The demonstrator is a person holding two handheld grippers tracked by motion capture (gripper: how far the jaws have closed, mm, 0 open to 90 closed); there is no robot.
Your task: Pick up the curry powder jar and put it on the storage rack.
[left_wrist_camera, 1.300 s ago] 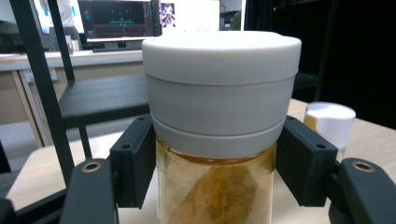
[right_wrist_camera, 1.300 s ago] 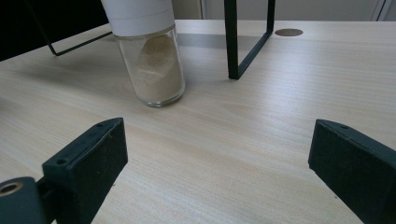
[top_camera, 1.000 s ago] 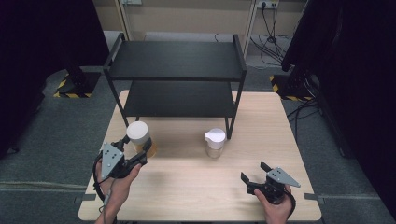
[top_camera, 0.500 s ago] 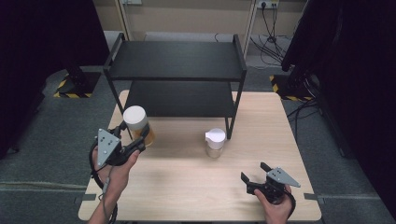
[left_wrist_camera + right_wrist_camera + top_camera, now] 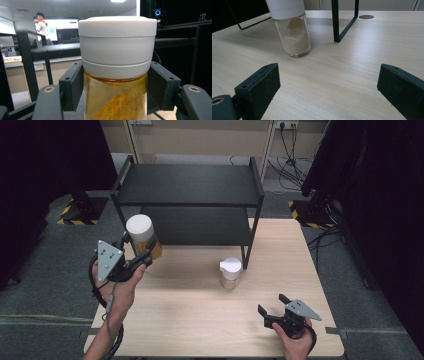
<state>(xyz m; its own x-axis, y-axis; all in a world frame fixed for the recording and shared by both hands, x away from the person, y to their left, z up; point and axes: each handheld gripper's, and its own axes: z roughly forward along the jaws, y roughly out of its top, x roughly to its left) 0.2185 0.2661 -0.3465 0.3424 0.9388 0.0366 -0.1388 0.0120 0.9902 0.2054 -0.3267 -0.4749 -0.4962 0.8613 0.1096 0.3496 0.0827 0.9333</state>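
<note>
My left gripper (image 5: 145, 251) is shut on a glass jar of orange-yellow powder (image 5: 143, 237) with a white lid, held upright above the table's left side, in front of the shelf. In the left gripper view the jar (image 5: 116, 75) stands between both black pads (image 5: 71, 87), which press on its glass just under the lid. A second jar (image 5: 230, 272), white-lidded with pale beige powder, stands on the table by the shelf's front right leg. My right gripper (image 5: 273, 306) rests open near the front right edge, jaws wide apart (image 5: 329, 90), facing that pale jar (image 5: 292, 30).
A black two-level metal shelf (image 5: 187, 185) stands at the back of the wooden table (image 5: 200, 320). Its front right leg (image 5: 335, 22) rises just beyond the pale jar. Dark curtains flank both sides, and cables lie on the floor behind.
My left gripper has lifted the orange jar off the table and carried it up and slightly left. The right gripper and the pale jar have stayed still.
</note>
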